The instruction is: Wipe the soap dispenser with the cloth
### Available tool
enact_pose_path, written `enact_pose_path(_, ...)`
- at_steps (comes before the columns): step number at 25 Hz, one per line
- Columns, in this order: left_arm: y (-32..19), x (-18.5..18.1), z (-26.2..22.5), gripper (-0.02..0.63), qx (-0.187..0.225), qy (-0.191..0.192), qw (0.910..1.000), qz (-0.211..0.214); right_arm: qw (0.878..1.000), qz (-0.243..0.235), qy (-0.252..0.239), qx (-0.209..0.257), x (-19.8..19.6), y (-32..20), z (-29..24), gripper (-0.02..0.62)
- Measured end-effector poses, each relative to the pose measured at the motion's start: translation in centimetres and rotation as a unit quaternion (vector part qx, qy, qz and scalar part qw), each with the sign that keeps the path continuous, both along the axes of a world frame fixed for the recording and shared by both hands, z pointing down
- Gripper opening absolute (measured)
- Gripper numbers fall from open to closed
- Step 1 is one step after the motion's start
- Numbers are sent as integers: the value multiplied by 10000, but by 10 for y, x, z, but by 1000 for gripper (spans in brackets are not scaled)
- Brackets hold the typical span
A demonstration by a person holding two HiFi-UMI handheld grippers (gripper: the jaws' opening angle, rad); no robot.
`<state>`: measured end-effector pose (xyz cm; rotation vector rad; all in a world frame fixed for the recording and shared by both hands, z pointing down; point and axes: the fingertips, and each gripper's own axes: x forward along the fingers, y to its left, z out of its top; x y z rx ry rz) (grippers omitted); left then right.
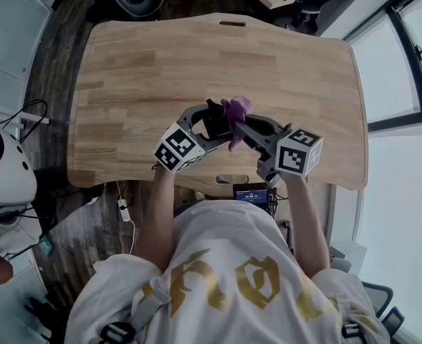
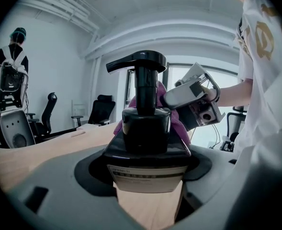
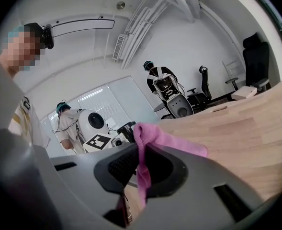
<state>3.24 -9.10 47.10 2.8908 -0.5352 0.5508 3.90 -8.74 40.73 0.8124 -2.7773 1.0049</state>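
In the head view, your two tongs meet over the near half of the wooden counter (image 1: 218, 63). Your left tongs (image 1: 212, 120) reach in from the left and your right tongs (image 1: 238, 129) from the right, tips close together. The dark soap dispenser (image 1: 216, 115) sits at the left tips, and the purple cloth (image 1: 238, 108) is bunched against it on the right side. From here you cannot tell whether the dispenser's base touches the counter.

In the left gripper view, your left tongs are clamped on the dispenser's body. It stands upright between them, with the label facing the camera and the black pump head turned left. The cloth shows behind the bottle's shoulder, touching it, with your right tongs just beyond. A person (image 2: 11, 71) wearing a back-mounted rig stands at the far left, and office chairs (image 2: 102, 111) are past the counter.

In the right gripper view, your right tongs are pinched on the cloth. One fold hangs down through the gap and the rest drapes over the right side. The left tongs' marker cube (image 3: 98, 142) shows just beyond.
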Motion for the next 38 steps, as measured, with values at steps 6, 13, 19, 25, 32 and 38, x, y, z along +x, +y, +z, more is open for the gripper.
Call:
enact_pose_path(6, 5, 5, 0, 357, -2, -84, 10000, -14, 9988, -477, 74, 12, -1, 27, -2, 41)
enact_pose_path(13, 12, 7, -5, 357, 18, -153, 9999, 74, 9957, -782, 447, 225, -22, 52, -3, 41)
enact_pose_path(19, 21, 12, -5, 357, 83, -319, 9992, 236, 9931, -953, 640, 222, -31, 63, -4, 41)
enact_pose_path(25, 23, 8, -5, 357, 148, -467, 9982, 332, 9924, -975, 728, 196, -45, 63, -6, 40)
enact_pose_path(32, 23, 10, -4, 357, 141, -506, 9979, 366, 9911, -1047, 773, 265, -49, 63, -8, 40)
enact_pose_path(38, 26, 10, -1, 357, 154, -707, 9961, 514, 9936, -992, 526, 77, -56, 62, -13, 40)
